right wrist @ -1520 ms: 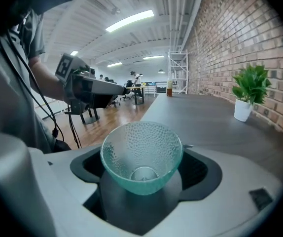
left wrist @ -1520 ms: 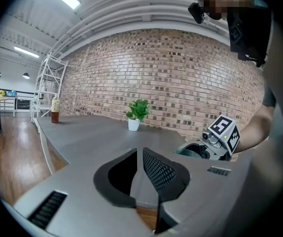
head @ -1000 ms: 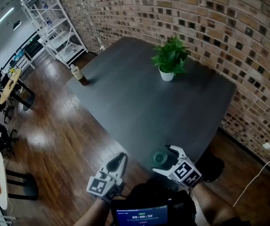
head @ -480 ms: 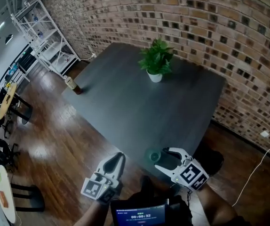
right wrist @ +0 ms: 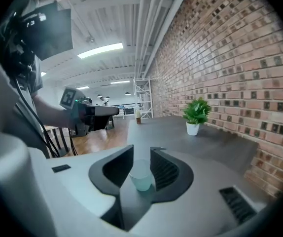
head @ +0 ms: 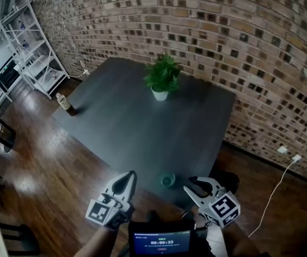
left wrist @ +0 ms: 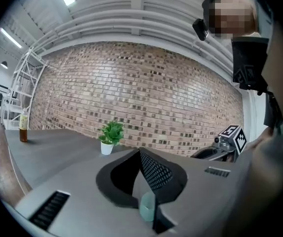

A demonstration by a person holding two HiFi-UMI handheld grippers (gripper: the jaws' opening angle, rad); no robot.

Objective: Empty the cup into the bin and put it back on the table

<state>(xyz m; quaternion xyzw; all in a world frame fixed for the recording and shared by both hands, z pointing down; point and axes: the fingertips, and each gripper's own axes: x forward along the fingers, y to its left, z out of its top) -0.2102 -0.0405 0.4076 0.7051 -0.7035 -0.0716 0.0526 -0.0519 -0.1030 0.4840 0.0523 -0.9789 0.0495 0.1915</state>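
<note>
Standing upright, small translucent green cup (head: 168,181)

One cup (head: 168,181), one plant (head: 162,76), one bottle (head: 63,103), two tools (head: 128,175) (head: 191,184)

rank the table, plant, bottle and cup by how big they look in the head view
1. table, by far the largest
2. plant
3. bottle and cup: about alike. The bottle looks taller and the cup wider, and the cup sits much nearer the camera, so I won't rank these two.
</note>
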